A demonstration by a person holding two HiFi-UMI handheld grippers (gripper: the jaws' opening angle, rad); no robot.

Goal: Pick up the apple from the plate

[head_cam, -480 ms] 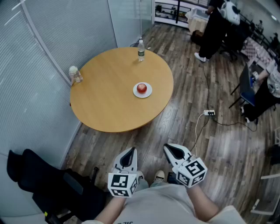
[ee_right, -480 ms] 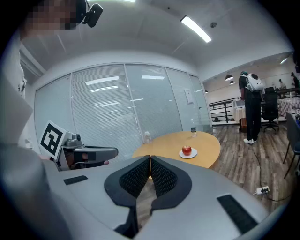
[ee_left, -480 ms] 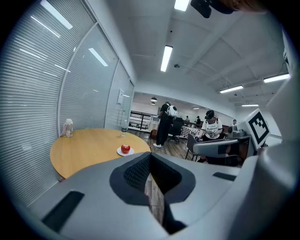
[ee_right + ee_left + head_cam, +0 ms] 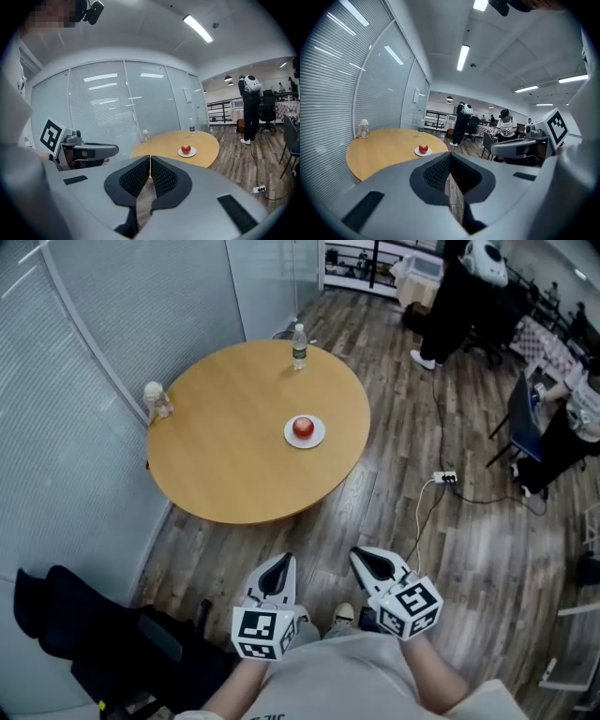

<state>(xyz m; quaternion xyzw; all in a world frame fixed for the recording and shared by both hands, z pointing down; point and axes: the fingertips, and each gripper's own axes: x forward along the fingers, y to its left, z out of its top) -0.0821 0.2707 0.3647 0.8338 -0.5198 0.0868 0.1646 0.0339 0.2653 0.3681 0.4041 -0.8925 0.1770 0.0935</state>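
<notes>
Apple on plate, inside table rim

Tabletop lies open around the plate; bottle, jar well apart.

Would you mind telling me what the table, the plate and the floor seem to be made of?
Table: likely wood or laminate, smooth tan top with a faint sheen.
Plate: plain white, probably ceramic or plastic.
Floor: wood-look planks, visible grain and seams.
</notes>
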